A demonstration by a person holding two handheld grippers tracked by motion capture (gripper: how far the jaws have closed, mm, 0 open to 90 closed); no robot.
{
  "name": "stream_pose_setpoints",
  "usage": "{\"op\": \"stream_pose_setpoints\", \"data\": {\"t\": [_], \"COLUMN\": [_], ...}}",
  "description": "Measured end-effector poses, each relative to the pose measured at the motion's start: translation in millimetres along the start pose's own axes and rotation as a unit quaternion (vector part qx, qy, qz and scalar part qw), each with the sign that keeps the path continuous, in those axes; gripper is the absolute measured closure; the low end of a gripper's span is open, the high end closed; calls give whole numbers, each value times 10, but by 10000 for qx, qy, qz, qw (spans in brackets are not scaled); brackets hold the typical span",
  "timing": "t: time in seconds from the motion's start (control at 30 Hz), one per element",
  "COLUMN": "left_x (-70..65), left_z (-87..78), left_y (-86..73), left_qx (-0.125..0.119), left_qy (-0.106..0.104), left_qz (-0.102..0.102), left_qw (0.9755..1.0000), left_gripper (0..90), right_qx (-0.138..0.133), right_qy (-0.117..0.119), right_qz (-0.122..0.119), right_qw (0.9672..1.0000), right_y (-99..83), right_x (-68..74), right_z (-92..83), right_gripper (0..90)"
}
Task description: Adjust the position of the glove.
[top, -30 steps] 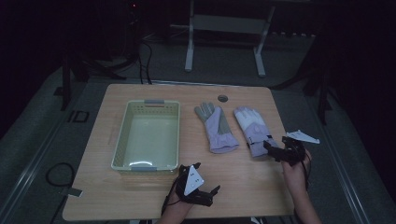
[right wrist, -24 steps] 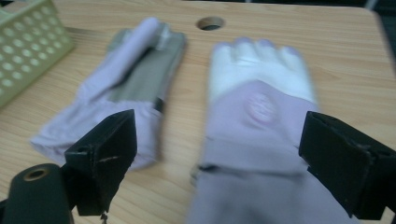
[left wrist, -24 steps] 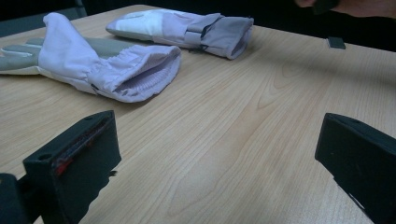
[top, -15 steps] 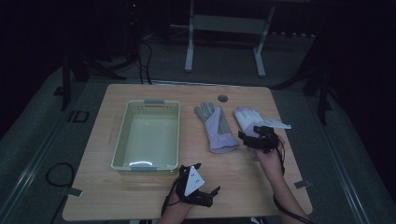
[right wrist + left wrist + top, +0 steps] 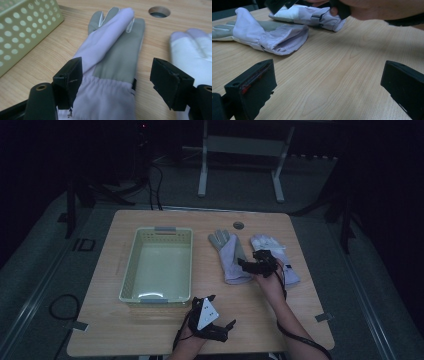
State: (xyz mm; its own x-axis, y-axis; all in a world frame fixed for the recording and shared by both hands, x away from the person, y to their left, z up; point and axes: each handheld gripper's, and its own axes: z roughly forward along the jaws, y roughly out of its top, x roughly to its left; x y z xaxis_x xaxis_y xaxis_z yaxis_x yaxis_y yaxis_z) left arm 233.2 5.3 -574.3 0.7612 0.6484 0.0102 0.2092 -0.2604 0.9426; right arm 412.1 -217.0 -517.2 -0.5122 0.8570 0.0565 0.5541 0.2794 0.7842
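A grey-and-lilac glove lies flat on the wooden table, and a paler white glove lies just to its right. My right gripper hovers low over the cuff end of the grey-and-lilac glove. Its jaws have just been closing, and the right gripper stands open astride the cuff, with the pads clear of the fabric. Near the table's front edge, my left gripper rests open. The left gripper has bare wood between its jaws, with the glove beyond them.
A pale green perforated basket stands left of the gloves, its wall close to the glove's fingers. A round cable hole sits near the table's far edge. Stands and cables crowd the dark floor behind.
My right hand has swept left from the table's right edge, across the white glove, to the cuff of the grey-and-lilac glove. The left gripper has stayed put.
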Motion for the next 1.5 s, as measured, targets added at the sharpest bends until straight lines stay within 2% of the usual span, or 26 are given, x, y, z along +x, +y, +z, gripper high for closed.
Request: {"op": "stream_pose_setpoints", "data": {"t": [0.2, 0.23, 0.33, 0.47, 0.63, 0.7, 0.73, 0.77, 0.8, 0.87, 0.9, 0.93, 1.0, 1.03, 1.07, 1.17, 1.27, 1.33, 1.4, 1.5], "left_x": [-1, 0, -1, -1, 2, 1, 0, -2, -2, -3, -3, -2, 0, 1, 0, 0, 1, -1, -2, -2], "left_z": [-1, -1, -1, -1, -1, -1, -1, -2, -2, -2, -2, -2, -2, -2, -2, -2, -3, -3, -2, -3], "left_y": [0, 0, 0, 0, -1, 0, 0, -1, -1, -1, -1, 0, 0, 0, 0, 0, -1, -1, -1, -1], "left_qx": [2, 3, -5, -5, -5, -4, -3, -10, 4, 6, 8, 9, 10, 11, 12, 12, 1, 7, 0, 11], "left_qy": [-7, -10, -20, -31, -37, -35, -33, -32, -35, -32, -29, -30, -24, -25, -24, -21, -20, -16, -13, -9], "left_qz": [13, 13, 9, 14, 6, 12, 15, 23, 27, 33, 27, 20, 13, 12, 13, 11, 9, 1, -5, 13], "left_qw": [10000, 10000, 10000, 10000, 10000, 10000, 10000, 10000, 10000, 10000, 10000, 10000, 10000, 10000, 10000, 10000, 10000, 10000, 10000, 10000], "left_gripper": [1, 1, 1, 2, 1, 2, 2, 2, 1, 2, 2, 2, 1, 2, 2, 2, 1, 2, 2, 2], "right_qx": [180, 201, 225, 369, 484, 529, 529, 567, 617, 675, 715, 715, 704, 628, 628, 474, 384, 149, -78, -231], "right_qy": [70, 58, -22, -90, -256, -338, -338, -362, -474, -493, -509, -509, -517, -499, -499, -410, -373, -335, -358, -443], "right_qz": [14, -27, -27, 19, -97, -270, -270, -284, -401, -420, -478, -478, -478, -323, -323, -91, -6, 275, 455, 449], "right_qw": [9998, 9998, 9997, 9993, 9985, 9977, 9977, 9973, 9962, 9956, 9950, 9950, 9950, 9963, 9963, 9980, 9986, 9989, 9983, 9977], "right_y": [14, 15, 15, -7, -43, -51, -51, -48, -40, -27, -13, -13, 1, 23, 23, 38, 39, 28, 9, -8], "right_x": [52, 58, 69, 73, 92, 120, 120, 124, 132, 140, 141, 141, 143, 143, 143, 139, 140, 148, 173, 246], "right_z": [199, 230, 292, 377, 450, 479, 479, 485, 491, 502, 509, 509, 502, 468, 468, 401, 351, 205, 88, -74], "right_gripper": [319, 323, 412, 458, 508, 546, 546, 592, 651, 708, 788, 788, 852, 868, 868, 873, 876, 876, 876, 876]}}
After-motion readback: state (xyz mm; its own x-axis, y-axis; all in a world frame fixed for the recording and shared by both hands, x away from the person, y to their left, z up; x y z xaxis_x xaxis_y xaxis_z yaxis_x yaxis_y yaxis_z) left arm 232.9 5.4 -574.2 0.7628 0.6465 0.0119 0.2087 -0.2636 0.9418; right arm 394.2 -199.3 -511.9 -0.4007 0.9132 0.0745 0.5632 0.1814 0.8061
